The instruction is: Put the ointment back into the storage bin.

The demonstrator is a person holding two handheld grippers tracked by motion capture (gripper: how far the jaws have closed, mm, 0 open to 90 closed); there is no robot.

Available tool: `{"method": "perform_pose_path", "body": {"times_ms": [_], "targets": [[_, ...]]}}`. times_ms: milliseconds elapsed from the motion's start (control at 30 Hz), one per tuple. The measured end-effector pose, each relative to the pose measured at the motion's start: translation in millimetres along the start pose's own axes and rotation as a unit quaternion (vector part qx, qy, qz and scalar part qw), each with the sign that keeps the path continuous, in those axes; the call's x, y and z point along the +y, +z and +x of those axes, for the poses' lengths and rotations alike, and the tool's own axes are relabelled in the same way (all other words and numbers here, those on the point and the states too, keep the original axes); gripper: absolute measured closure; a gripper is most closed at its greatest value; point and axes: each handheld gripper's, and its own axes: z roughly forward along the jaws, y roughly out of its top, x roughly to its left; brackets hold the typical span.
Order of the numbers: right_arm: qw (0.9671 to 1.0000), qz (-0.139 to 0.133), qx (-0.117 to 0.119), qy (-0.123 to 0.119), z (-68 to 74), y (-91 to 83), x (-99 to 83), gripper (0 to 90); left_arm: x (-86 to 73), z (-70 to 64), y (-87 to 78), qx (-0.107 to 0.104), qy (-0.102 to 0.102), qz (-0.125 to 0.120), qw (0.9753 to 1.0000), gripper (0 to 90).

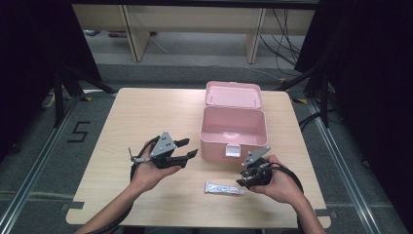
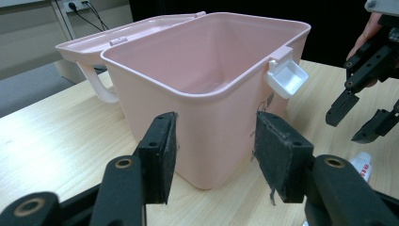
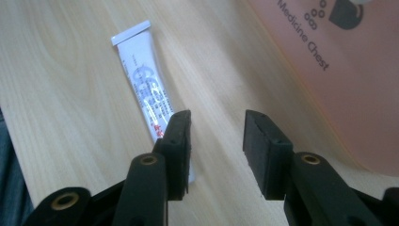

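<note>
My left gripper (image 1: 187,148) is black, with a grey three-cornered plate on top and brass-coloured rivets in its jaws; my right gripper (image 1: 242,182) is the same black, with the same grey plate. The tube (image 1: 224,188), at about six o'clock from the box, is white with grey-blue print along its length and a touch of red lettering near the cap end. The box (image 1: 234,127) is pale pink inside and out, its open lid (image 1: 233,94) at twelve o'clock matching it; the latch (image 2: 286,76) on its front is white, and dark lettering marks its front wall. The table (image 1: 146,112) is light wood with a fine grain.
</note>
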Motion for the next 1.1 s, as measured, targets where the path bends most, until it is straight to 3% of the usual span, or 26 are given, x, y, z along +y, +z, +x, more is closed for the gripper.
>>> {"method": "perform_pose_path", "body": {"times_ms": [133, 167, 233, 433, 600, 633, 667, 733, 800, 867, 900, 1033, 1100], "targets": [[0.9995, 0.027, 0.003, -0.018, 1.5, -2.8, 5.9, 63.8, 0.9, -0.2, -3.0, 0.001, -0.003, -0.001, 1.0, 49.2], [0.999, 0.029, 0.007, -0.033, 1.1, -2.0, 7.8, 63.9, 0.7, 0.2, -3.2, -0.002, -0.001, -0.005, 1.0, 49.1], [0.9984, 0.043, 0.014, -0.033, 4.3, -2.4, 10.8, 63.9, -0.2, -0.4, -6.1, 0.002, -0.004, -0.002, 1.0, 49.1], [0.9931, 0.086, 0.034, -0.072, 11.5, 3.7, 20.5, 64.0, -3.0, 1.4, -8.8, 0.005, -0.006, 0.002, 1.0, 49.1], [0.9865, 0.121, 0.044, -0.101, 16.5, 11.0, 30.7, 64.0, -3.2, 2.5, -6.0, 0.005, -0.005, 0.005, 1.0, 48.9], [0.9835, 0.131, 0.035, -0.119, 15.3, 12.6, 32.4, 64.0, -3.1, 2.4, -5.7, 0.005, -0.004, 0.005, 1.0, 48.8], [0.983, 0.144, 0.034, -0.109, 17.6, 12.8, 33.6, 64.0, -3.0, 1.8, -5.2, 0.005, -0.005, 0.005, 1.0, 48.8], [0.9798, 0.156, 0.038, -0.119, 19.0, 16.7, 37.0, 63.9, -2.7, 1.2, -4.6, 0.004, -0.002, 0.005, 1.0, 48.8], [0.9734, 0.176, 0.036, -0.143, 19.8, 20.7, 40.5, 63.7, -2.4, 0.3, -4.3, 0.002, -0.002, 0.005, 1.0, 48.8], [0.9718, 0.185, 0.034, -0.142, 22.5, 23.1, 42.2, 63.7, -2.1, 0.3, -4.3, 0.002, 0.0, 0.005, 1.0, 48.8], [0.9687, 0.187, 0.037, -0.159, 22.2, 25.6, 44.0, 63.7, -2.0, 0.4, -4.3, 0.002, -0.001, 0.005, 1.0, 48.7], [0.9644, 0.199, 0.037, -0.171, 24.4, 31.5, 46.9, 63.4, -2.2, 1.1, -4.4, 0.003, -0.002, 0.005, 1.0, 48.7], [0.9645, 0.209, 0.032, -0.158, 27.6, 33.6, 48.0, 63.4, -2.1, 1.5, -4.6, 0.003, -0.002, 0.006, 1.0, 48.7]]}}
